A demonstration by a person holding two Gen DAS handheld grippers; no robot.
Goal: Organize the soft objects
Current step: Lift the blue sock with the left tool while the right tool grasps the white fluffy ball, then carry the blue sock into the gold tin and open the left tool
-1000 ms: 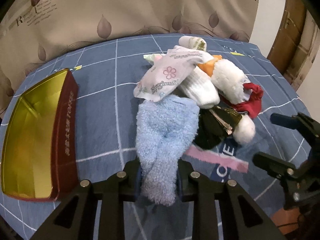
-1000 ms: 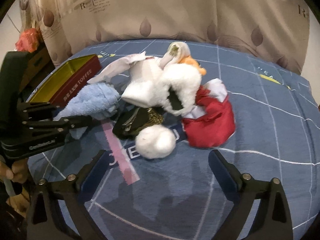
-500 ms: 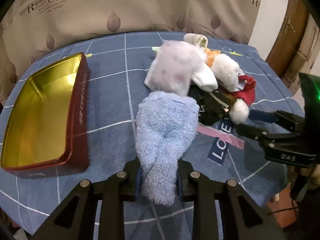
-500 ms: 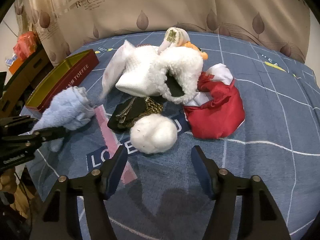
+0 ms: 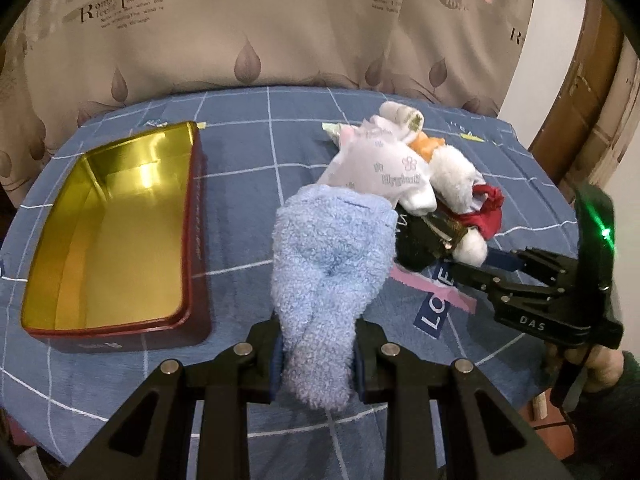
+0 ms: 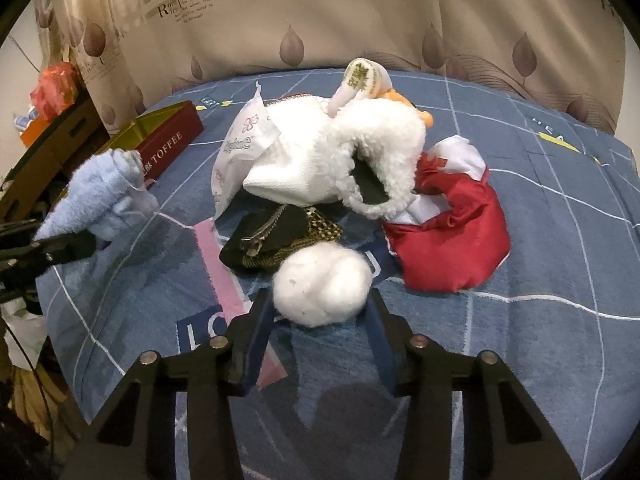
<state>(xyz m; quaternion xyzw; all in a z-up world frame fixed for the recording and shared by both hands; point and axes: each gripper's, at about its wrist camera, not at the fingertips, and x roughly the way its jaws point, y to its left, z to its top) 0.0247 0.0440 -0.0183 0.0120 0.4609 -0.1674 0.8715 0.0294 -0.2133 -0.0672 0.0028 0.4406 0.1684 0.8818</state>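
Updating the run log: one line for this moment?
left claw: shut on blue sock | right claw: open around cotton ball | tin: empty

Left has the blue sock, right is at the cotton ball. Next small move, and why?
Probably close the right gripper on the cotton ball: its open fingers already flank the ball, which lies on the cloth clear of the black pouch. The left gripper holds the blue sock beside the open tin, so that drop could follow.

Blue tablecloth [image 5: 248, 168]: toffee tin [image 5: 112, 232], soft pile [image 6: 340, 184]
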